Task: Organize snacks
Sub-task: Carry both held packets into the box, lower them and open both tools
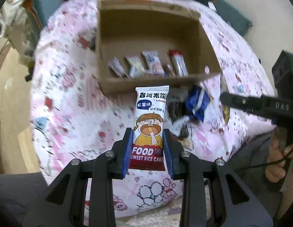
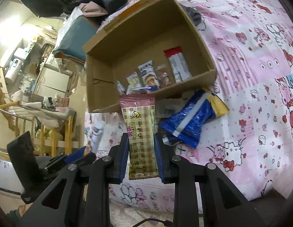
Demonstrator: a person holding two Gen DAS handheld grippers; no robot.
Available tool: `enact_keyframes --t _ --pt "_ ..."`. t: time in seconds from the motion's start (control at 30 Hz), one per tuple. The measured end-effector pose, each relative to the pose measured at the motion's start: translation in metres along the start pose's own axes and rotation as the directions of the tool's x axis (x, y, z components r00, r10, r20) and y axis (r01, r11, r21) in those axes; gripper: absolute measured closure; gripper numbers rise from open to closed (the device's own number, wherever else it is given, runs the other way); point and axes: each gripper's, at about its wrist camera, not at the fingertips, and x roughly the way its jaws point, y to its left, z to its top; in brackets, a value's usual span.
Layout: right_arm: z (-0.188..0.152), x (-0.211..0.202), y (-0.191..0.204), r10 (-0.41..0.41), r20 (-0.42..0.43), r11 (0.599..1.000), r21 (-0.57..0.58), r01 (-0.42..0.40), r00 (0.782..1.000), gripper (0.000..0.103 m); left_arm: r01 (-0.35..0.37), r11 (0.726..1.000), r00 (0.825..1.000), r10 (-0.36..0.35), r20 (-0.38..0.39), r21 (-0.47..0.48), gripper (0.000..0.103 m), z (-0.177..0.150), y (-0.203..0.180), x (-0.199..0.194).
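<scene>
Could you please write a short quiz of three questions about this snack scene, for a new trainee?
1. True or false: the cardboard box already holds several snack packets.
2. Which packet does the left gripper hold? A. the blue packet B. the sweet rice cake packet C. no packet
3. Fill in: the right gripper is shut on a brown and cream checked ____.

Key:
1. True. Packets stand in a row inside, along the near wall.
2. B. The jaws are closed on its lower half; the blue packet lies on the pink bedsheet beside the box.
3. Snack bar.
</scene>
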Motion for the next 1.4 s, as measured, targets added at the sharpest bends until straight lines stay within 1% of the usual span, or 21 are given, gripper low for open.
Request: enact_keyframes --t 0.1,0.27,0.47,0.57,0.6,0.67,0.73,0.83,1.03,1.13,1.23,1.27,1.3,1.37,1.4 --pt "0.003 0.0 0.006 0.018 0.011 1.0 -0.012 -0.018 1.0 0.075 -0.02 0.999 0.998 0.022 0.053 -0.026 0.076 0.013 0.009 -0.012" --pt "0.011 -0.006 0.007 0.041 0.054 0.999 -0.014 -0.04 0.998 0.075 -0.044 0.997 0.992 0.051 0.112 -0.056 0.076 0.038 0.017 -0.021" --pt "0.031 -0.014 0.003 0.04 0.114 0.999 -0.009 -0.039 0.993 0.075 -0.065 0.997 0.988 0.071 0.134 -0.049 0.076 0.068 0.016 -0.019" --pt "0.041 -0.017 0.0 0.018 0.158 1.0 -0.004 -0.018 0.987 0.075 -0.076 0.996 0.986 0.081 0.146 -0.042 0.076 0.078 0.013 -0.016" --pt "0.044 -0.016 -0.001 -0.004 0.172 1.0 0.001 0.004 0.985 0.075 -0.078 0.996 0.985 0.084 0.15 -0.046 0.076 0.08 0.013 -0.015" --pt "0.048 -0.013 -0.002 -0.022 0.176 1.0 0.007 0.021 0.984 0.075 -0.077 0.995 0.985 0.085 0.151 -0.059 0.076 0.085 0.013 -0.01" --pt "0.052 -0.011 -0.002 -0.023 0.178 1.0 0.005 0.023 0.984 0.075 -0.076 0.994 0.985 0.086 0.149 -0.073 0.076 0.091 0.013 -0.004" --pt "0.062 -0.008 0.002 -0.045 0.19 0.999 -0.021 0.049 0.981 0.075 -0.075 0.994 0.986 0.086 0.144 -0.084 0.076 0.1 0.014 0.005" --pt "0.083 0.008 -0.004 -0.075 0.177 0.996 -0.027 0.081 0.981 0.075 -0.095 0.994 0.986 0.102 0.133 -0.057 0.076 0.121 0.016 0.024" --pt "0.093 0.023 -0.006 -0.131 0.158 0.989 -0.048 0.14 0.979 0.075 -0.099 0.994 0.987 0.105 0.125 -0.048 0.076 0.128 0.019 0.04" --pt "0.1 0.043 -0.009 -0.162 0.127 0.984 -0.057 0.171 0.978 0.075 -0.078 0.995 0.988 0.086 0.128 -0.065 0.076 0.127 0.026 0.055" --pt "0.102 0.048 -0.011 -0.171 0.121 0.982 -0.057 0.179 0.978 0.075 -0.086 0.993 0.987 0.096 0.126 -0.085 0.076 0.126 0.03 0.061" --pt "0.102 0.053 -0.012 -0.176 0.114 0.982 -0.055 0.183 0.978 0.075 -0.096 0.99 0.987 0.108 0.118 -0.103 0.076 0.126 0.033 0.064" --pt "0.102 0.06 -0.014 -0.173 0.101 0.983 -0.05 0.179 0.98 0.075 -0.073 0.989 0.991 0.087 0.104 -0.132 0.076 0.127 0.039 0.071" --pt "0.101 0.062 -0.013 -0.173 0.098 0.982 -0.061 0.18 0.98 0.075 -0.073 0.989 0.991 0.086 0.103 -0.126 0.076 0.128 0.039 0.072"
